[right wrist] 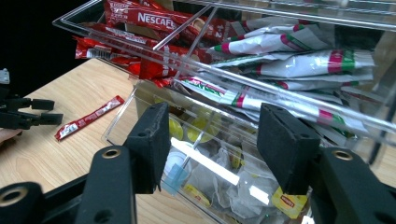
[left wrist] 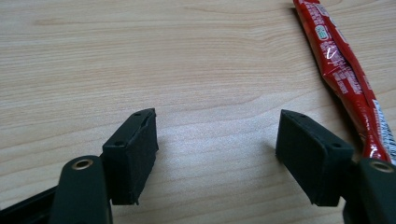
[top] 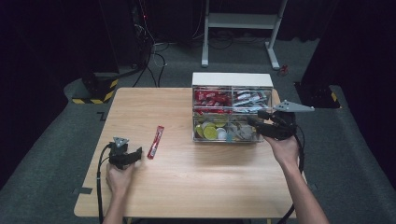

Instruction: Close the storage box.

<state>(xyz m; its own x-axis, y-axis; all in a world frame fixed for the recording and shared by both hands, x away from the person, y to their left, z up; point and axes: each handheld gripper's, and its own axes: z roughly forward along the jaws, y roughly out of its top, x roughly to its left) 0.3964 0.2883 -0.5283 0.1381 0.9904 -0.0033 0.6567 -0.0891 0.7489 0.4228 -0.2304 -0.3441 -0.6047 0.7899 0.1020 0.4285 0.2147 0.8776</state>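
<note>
Even overhead light on the table [top: 187, 177]; dark, dim surroundings. High view soft and low in detail. Glare streaks the clear organiser [right wrist: 261, 84] walls and the red sachet [left wrist: 341, 70]. Jaws cast faint shadows; near jaw bases blur slightly.

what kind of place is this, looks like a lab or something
Probably a lab or recording studio: dark curtained walls, cables across the grey floor, and one wooden table set with a clear drawer organiser.
</note>
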